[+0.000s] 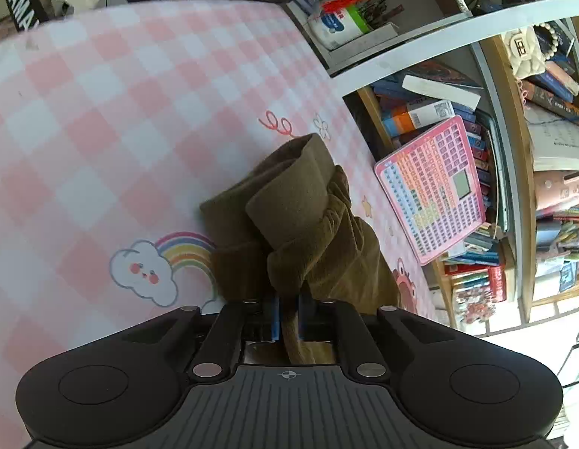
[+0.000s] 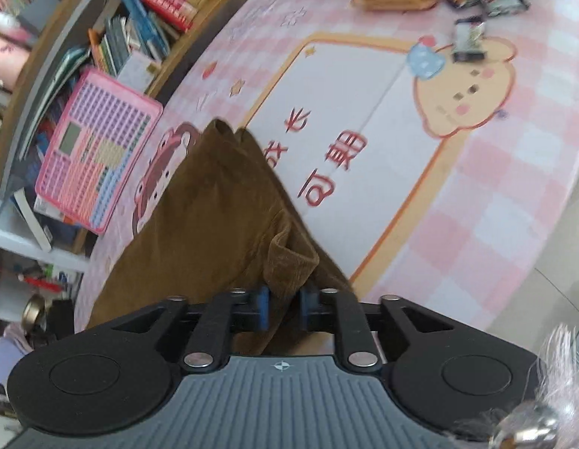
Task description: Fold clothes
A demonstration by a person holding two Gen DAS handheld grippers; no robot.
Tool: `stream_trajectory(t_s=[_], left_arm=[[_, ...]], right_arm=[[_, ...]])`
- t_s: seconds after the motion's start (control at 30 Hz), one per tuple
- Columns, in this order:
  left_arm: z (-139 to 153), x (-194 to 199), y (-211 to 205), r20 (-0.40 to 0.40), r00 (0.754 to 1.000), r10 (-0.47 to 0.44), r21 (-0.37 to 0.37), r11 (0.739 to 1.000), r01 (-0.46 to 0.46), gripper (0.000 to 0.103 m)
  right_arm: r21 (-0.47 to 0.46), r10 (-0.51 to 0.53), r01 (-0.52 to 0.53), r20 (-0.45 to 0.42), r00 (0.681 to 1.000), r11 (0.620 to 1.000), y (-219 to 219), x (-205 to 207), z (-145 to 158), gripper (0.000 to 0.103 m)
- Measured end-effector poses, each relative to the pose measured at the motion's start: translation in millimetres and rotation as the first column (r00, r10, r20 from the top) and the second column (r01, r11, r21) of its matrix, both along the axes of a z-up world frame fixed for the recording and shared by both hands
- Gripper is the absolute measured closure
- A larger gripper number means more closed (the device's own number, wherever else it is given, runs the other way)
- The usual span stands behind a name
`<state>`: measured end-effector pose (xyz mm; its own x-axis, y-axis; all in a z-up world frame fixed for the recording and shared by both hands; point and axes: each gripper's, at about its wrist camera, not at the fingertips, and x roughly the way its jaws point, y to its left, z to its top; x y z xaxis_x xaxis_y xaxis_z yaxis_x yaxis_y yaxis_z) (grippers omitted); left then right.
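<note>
Both grippers pinch the brown garment over the pink checked mat. At the bottom centre of the left view, the left gripper has its blue pads closed on a bunched fold. In the right view the right gripper grips a corner, cloth draping toward upper left. A pink toy tablet leans against the bookshelf at left.

garment lower end hidden behind claw
</note>
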<state>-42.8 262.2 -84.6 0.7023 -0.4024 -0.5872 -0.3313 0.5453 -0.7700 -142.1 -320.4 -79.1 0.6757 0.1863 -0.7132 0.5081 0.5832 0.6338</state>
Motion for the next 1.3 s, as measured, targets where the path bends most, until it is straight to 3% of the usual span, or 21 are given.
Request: stream_trajectory(t_s=[0.07,0.1,0.13,0.27,0.4,0.47,0.5,0.57,0.63,0.7,0.73,0.8,0.9,0.97,1.17,1.3], left_arm=[[3.5,-3.9,4.2,-0.004,1.0,0.014,0.02,1.0,-0.014,0.075],[2.6,-6.0,7.6,-0.013,1.0,0.025,0.02,0.999,-0.025,0.062],[1.8,-8.0,11.0,-0.022,0.999,0.037,0.02,0.999,-0.037,0.057],[-11.6,-7.2,13.6,-0.075,0.995,0.07,-0.012,0.997,-0.071,0.057],[-21.5,4.4,8.0,-0.068,0.989,0.132,-0.085,0.987,-0.138,0.06],[-28.1,12.2,4.5,-0.086,0.983,0.163,-0.136,0.975,-0.174,0.07],[-28.0,15.8,2.3,-0.085,0.982,0.171,-0.148,0.972,-0.182,0.086],[-14.4,22.4,-4.3,-0.039,0.987,0.154,-0.121,0.98,-0.158,0.092],[15.5,22.3,-13.4,0.085,0.991,0.106,-0.074,0.992,-0.1,0.094],[53.3,12.9,-23.0,0.248,0.968,0.031,0.007,0.999,-0.034,0.094],[58.1,6.9,-22.2,0.276,0.961,0.025,0.025,0.999,-0.033,0.094],[34.5,1.8,-9.6,0.178,0.98,0.085,0.004,0.996,-0.087,0.094],[-5.8,-3.4,7.0,0.013,0.989,0.146,-0.016,0.989,-0.146,0.095],[-18.5,-8.5,9.5,-0.005,0.989,0.147,-0.013,0.989,-0.147,0.094],[-22.8,-5.7,11.0,-0.012,0.992,0.126,0.011,0.992,-0.126,0.092],[-11.8,-11.3,9.6,0.007,0.992,0.122,0.052,0.991,-0.123,0.076]], right_arm=[[-0.02,-0.024,0.024,0.007,1.0,1.0,-5.4,-8.2,6.9,0.069],[-0.03,-0.022,0.022,-0.004,1.0,0.999,-5.0,-9.5,8.2,0.069],[-0.04,-0.021,0.02,-0.015,1.0,0.999,-4.5,-10.9,9.5,0.069],[-0.061,-0.017,0.013,-0.056,0.998,0.998,1.6,-11.8,5.5,0.07],[-0.086,-0.001,-0.005,-0.06,0.998,0.996,9.2,-2.7,4.1,0.074],[-0.104,0.012,-0.019,-0.064,0.998,0.994,11.2,7.2,3.2,0.088],[-0.107,0.02,-0.027,-0.065,0.998,0.994,11.5,12.5,2.3,0.09],[-0.114,0.037,-0.044,-0.059,0.998,0.993,9.5,29.2,1.3,0.092],[-0.129,0.049,-0.054,-0.04,0.998,0.99,6.1,47.5,8.2,0.094],[-0.146,0.066,-0.063,0.019,0.998,0.987,6.7,59.1,22.6,0.094],[-0.158,0.078,-0.07,0.044,0.996,0.985,8.2,63.3,28.8,0.094],[-0.182,0.101,-0.083,0.093,0.99,0.98,11.3,71.6,40.9,0.094],[-0.165,0.111,-0.104,0.033,0.993,0.981,15.0,78.7,23.8,0.094],[-0.156,0.117,-0.12,-0.025,0.993,0.98,17.9,78.7,10.6,0.094],[-0.162,0.111,-0.116,-0.039,0.993,0.98,21.7,68.9,2.0,0.094],[-0.184,0.121,-0.126,-0.041,0.992,0.975,23.1,66.2,8.1,0.081]])
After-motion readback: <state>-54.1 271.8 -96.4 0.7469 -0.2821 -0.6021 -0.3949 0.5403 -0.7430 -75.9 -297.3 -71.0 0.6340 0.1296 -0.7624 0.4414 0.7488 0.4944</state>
